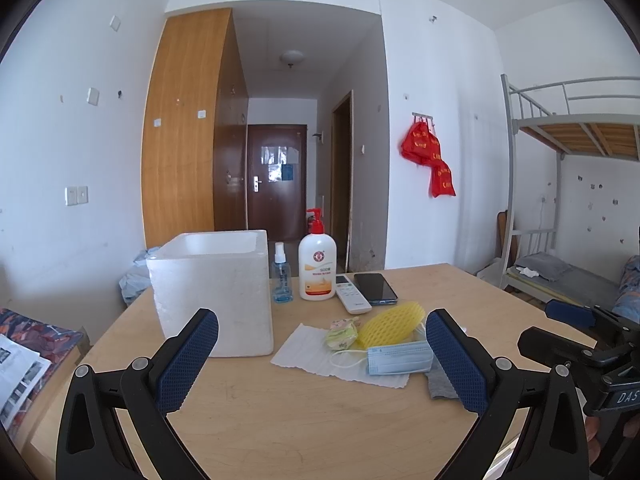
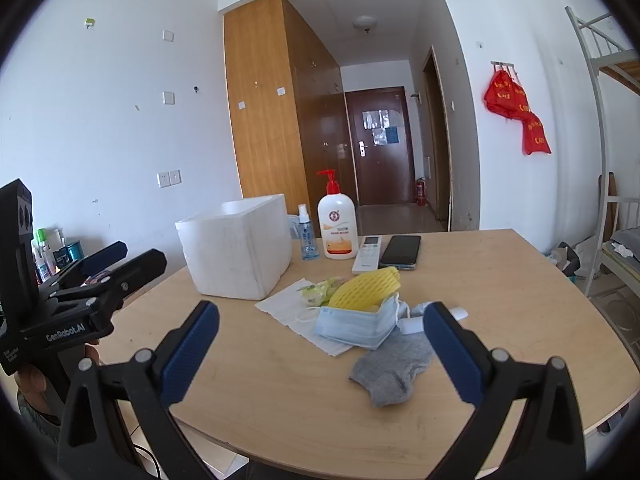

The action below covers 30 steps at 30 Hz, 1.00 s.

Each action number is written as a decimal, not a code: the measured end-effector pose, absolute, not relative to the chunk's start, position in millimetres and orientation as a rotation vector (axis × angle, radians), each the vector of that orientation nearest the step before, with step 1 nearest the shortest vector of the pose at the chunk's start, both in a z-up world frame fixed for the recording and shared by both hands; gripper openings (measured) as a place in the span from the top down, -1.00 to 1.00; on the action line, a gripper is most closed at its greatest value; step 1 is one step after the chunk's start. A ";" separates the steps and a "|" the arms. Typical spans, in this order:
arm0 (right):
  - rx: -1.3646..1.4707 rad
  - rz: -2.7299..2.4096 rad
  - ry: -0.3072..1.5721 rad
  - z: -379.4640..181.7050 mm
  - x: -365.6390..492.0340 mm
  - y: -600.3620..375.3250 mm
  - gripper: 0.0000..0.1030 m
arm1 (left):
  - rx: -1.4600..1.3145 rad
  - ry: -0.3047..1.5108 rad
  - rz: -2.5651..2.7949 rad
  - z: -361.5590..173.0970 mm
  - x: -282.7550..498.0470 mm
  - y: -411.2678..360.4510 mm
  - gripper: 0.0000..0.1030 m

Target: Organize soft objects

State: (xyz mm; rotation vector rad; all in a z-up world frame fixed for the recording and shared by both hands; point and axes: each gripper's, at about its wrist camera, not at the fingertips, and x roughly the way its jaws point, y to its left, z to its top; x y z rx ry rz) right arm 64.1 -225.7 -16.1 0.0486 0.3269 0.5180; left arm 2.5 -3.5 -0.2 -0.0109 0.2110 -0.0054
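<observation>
Dorm room, wooden counter (image 2: 280,400). Your right claw (image 2: 320,352) spread wide, empty; left claw (image 1: 322,360) same. Grey sock (image 2: 394,372) just ahead between right claw's fingers, long axis running away rightward, toe end nearest you. Beyond: blue mask (image 2: 354,324), yellow foam net (image 2: 366,290). Far left: foam box (image 2: 236,248). Nothing gathered yet; probably lower, pinch sock.

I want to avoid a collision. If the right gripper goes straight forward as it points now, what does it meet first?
Most likely the blue face mask, lying centrally between the open jaws of the right gripper. The grey sock lies nearer but slightly right; depth is unclear.
</observation>
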 end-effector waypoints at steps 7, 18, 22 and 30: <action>0.047 0.518 0.330 -16.4 65.1 -225.2 -1.00 | -0.015 0.224 -0.011 -1.2 6.8 -3.0 -1.00; 0.043 0.525 0.341 -13.3 75.2 -222.1 -1.00 | -0.031 0.250 0.001 -0.8 23.5 1.9 -1.00; 0.044 0.522 0.352 -11.6 83.0 -222.4 -1.00 | -0.036 0.267 -0.001 -0.6 32.3 1.9 -1.00; 0.043 0.520 0.400 -13.0 107.1 -223.2 -1.00 | -0.045 0.318 0.007 -1.4 59.7 4.6 -1.00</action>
